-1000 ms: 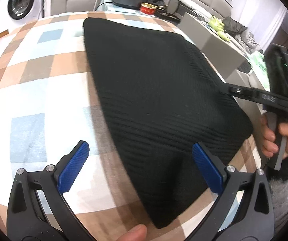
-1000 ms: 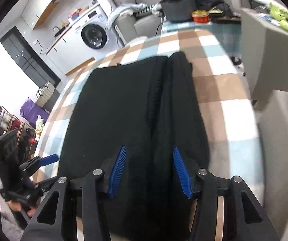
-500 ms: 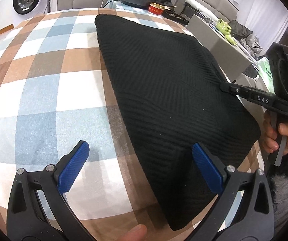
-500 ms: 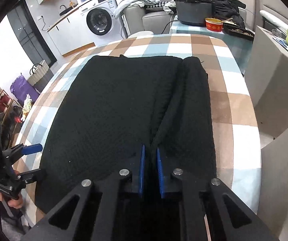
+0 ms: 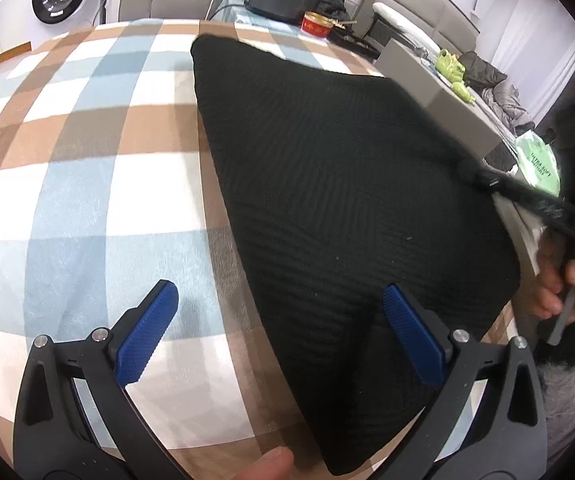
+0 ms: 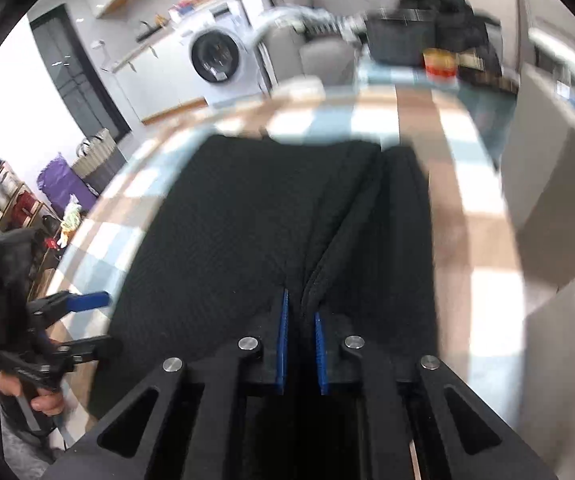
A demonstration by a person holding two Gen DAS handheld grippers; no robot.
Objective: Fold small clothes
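Black knit garment (image 6: 247, 220) pinched between right gripper (image 6: 300, 344) fingers (image 6: 282, 340)

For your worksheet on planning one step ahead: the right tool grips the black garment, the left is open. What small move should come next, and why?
Probably lift the right tool and carry its pinched edge across the black garment toward the other side. Its jaws have just closed on a raised ridge of fabric, while the left tool hangs open over the checked cloth, holding nothing.

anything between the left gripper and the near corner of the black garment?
Nothing visible. The left gripper hangs open over the checked cloth, with the black garment already partly between its fingers. The right gripper has just closed on a fold at the garment's other edge.
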